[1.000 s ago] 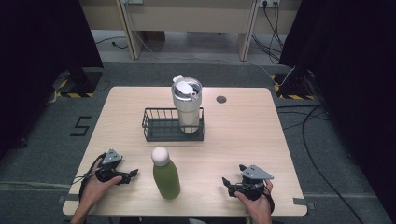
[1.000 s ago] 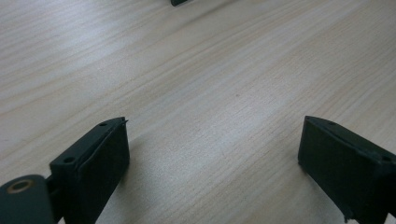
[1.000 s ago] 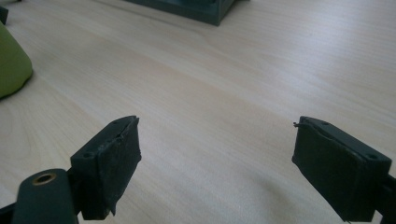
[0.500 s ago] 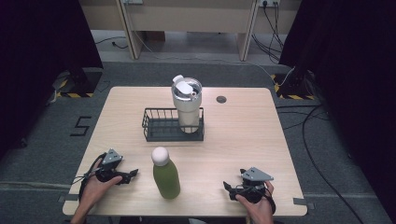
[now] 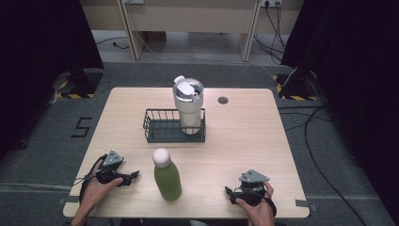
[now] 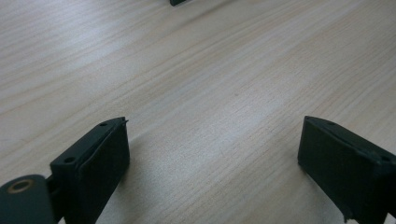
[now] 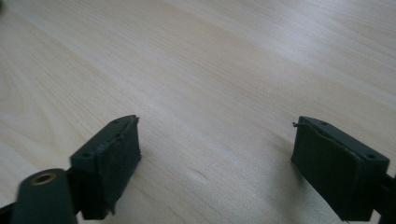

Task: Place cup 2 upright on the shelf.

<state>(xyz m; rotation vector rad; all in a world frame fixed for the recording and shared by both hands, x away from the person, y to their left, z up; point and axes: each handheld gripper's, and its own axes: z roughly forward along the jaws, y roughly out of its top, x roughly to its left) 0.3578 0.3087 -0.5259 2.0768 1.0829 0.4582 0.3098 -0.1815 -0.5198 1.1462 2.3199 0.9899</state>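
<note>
A green bottle point(image 5: 167, 177) with a white cap stands upright near the table's front edge, between my two hands. Behind it, a steel tumbler point(image 5: 188, 104) with a white lid stands in the right end of a black wire basket point(image 5: 162, 129). My left gripper point(image 5: 133, 175) rests low on the table left of the bottle, jaws wide apart over bare wood point(image 6: 212, 135). My right gripper point(image 5: 229, 193) lies near the front right, pointing left toward the bottle, also open with nothing between its jaws point(image 7: 215, 135).
The wooden table point(image 5: 244, 136) has a small round cable hole point(image 5: 223, 100) at the back right. Dark curtains hang at both sides and cables run over the grey floor beyond the table.
My right hand and gripper have slid slightly toward the table's front edge. The left gripper, bottle, tumbler and basket have stayed put.
</note>
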